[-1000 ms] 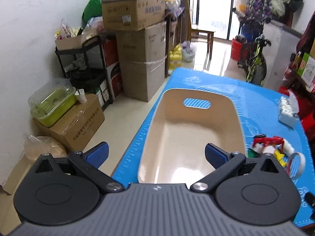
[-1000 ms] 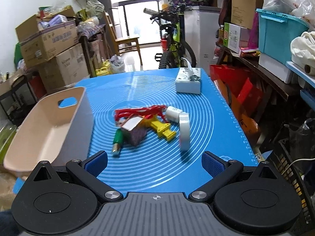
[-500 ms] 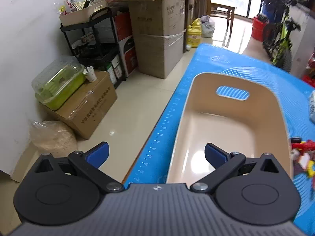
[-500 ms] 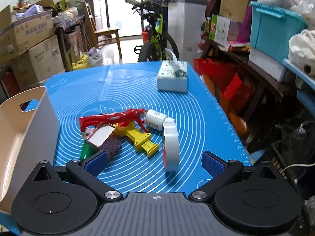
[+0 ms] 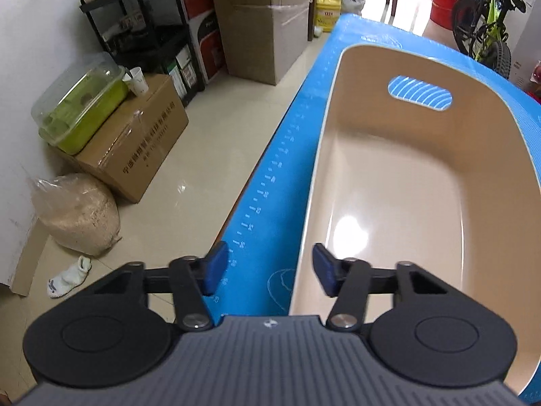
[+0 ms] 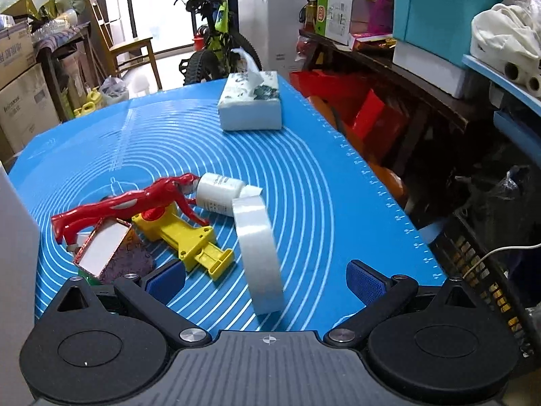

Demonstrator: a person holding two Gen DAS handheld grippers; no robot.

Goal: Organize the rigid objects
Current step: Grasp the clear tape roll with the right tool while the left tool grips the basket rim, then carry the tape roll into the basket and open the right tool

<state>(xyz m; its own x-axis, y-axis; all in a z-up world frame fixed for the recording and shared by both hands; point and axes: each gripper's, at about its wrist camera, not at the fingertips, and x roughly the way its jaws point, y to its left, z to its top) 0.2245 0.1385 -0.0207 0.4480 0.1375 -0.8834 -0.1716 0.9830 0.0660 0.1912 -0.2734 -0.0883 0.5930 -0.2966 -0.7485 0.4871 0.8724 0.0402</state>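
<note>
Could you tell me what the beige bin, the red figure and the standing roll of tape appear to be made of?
Beige bin: likely moulded plastic, smooth and semi-glossy, with a bright glare spot on its floor. Red figure: apparently hard glossy plastic, with shiny highlights along its limbs. Roll of tape: looks like translucent whitish plastic film, wound in a band; the blue mat shows faintly through.

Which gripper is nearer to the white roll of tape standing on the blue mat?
Right. The right gripper has the white tape roll between its open fingers; the left gripper straddles the beige basin's rim, tape unseen.
</note>
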